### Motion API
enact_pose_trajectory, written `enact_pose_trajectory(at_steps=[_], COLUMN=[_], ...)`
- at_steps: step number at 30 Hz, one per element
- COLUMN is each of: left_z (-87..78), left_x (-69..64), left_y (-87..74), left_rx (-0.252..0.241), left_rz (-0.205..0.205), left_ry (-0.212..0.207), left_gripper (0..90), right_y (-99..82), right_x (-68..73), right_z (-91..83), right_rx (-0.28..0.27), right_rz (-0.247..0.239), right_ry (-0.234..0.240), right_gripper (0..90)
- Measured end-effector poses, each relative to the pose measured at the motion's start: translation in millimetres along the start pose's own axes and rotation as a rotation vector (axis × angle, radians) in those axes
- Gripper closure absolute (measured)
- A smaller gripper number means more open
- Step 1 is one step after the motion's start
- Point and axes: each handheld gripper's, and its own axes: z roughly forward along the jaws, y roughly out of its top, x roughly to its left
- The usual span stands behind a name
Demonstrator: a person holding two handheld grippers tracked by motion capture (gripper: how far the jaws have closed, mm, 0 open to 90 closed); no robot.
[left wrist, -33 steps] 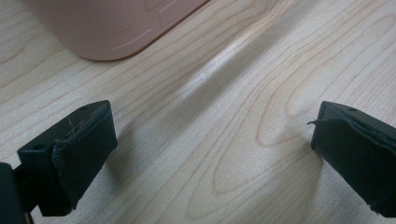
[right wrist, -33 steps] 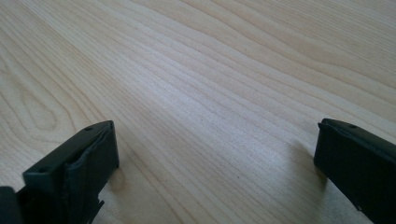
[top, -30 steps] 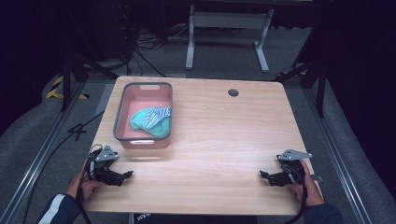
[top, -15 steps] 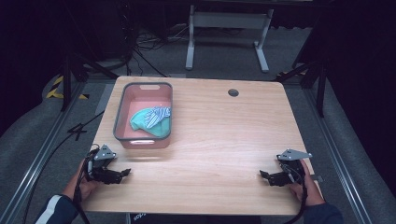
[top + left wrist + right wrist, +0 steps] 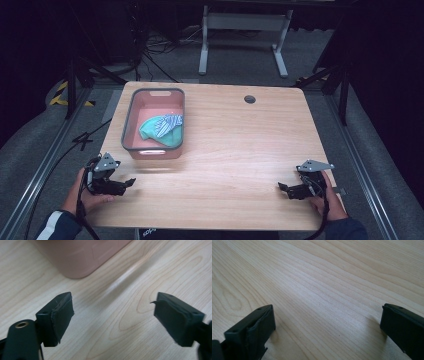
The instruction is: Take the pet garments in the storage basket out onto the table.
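A pink bin with a grey rim (image 5: 129, 120) stands on the left half of the wooden table (image 5: 235, 140). A teal cloth with a striped patch (image 5: 161, 130) lies crumpled inside it. My left gripper (image 5: 129, 182) hovers just off the table's near left corner, below the bin. Its jaws have just been closing a little and stand open with nothing between them. In the left gripper view the gripper (image 5: 113, 315) points at bare wood, with the bin's near corner (image 5: 82, 257) ahead. My right gripper (image 5: 282, 187) rests open at the near right, over bare wood in its own view (image 5: 328, 322).
A round cable hole (image 5: 249, 99) sits near the table's far edge. Beyond the table are a white metal stand (image 5: 242, 35) and cables on grey carpet. Metal rails (image 5: 45, 165) run along both sides.
My left gripper has risen slightly off the table and its jaws have narrowed a little. The right gripper, bin and cloth have not moved.
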Motion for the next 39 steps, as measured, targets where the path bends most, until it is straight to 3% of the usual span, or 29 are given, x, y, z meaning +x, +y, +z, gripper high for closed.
enact_pose_trajectory(at_steps=[4,7,9,12,22,25,26,30,36,38,39], left_z=[-10.3,-20.5,-26.4,-35.7,-51.5,-55.0,-55.0,-54.1,-37.1,-33.2,-24.1], left_x=[-0.8,2.0,2.7,4.4,7.3,10.3,10.3,18.8,26.4,27.6,30.7], left_y=[7.0,14.4,18.8,26.5,59.4,78.9,78.9,103.6,136.6,141.3,150.3], left_rx=[-0.034,-0.065,-0.087,-0.108,-0.126,-0.103,-0.103,-0.096,-0.04,-0.029,-0.009], left_rz=[-0.002,0.021,0.005,0.013,0.038,0.078,0.078,0.099,0.148,0.144,0.151], left_ry=[0.014,0.028,0.029,0.04,0.058,0.068,0.068,0.069,0.065,0.066,0.06], left_gripper=[18.2,20.0,20.0,20.1,19.4,18.5,18.0,17.1,18.8,19.0,19.0], right_y=[0.1,0.0,0.0,0.0,0.0,0.0,0.0,0.0,-0.1,-0.1,-0.1], right_x=[0.1,0.0,0.1,0.1,0.0,0.0,0.0,0.0,0.1,0.1,0.1], right_z=[0.0,0.0,0.0,0.0,0.0,0.0,0.0,0.0,-0.1,-0.1,-0.1], right_rx=[-0.001,0.0,-0.001,-0.001,0.0,0.0,0.0,0.0,0.0,0.0,0.0], right_rz=[0.003,0.0,0.002,0.002,0.001,0.0,0.0,0.0,0.001,0.001,0.001], right_ry=[0.0,0.0,0.0,0.0,0.0,0.0,0.0,0.0,-0.001,-0.001,-0.001], right_gripper=[0.1,0.1,0.1,0.1,0.1,0.1,0.1,0.1,0.1,0.1,0.1])
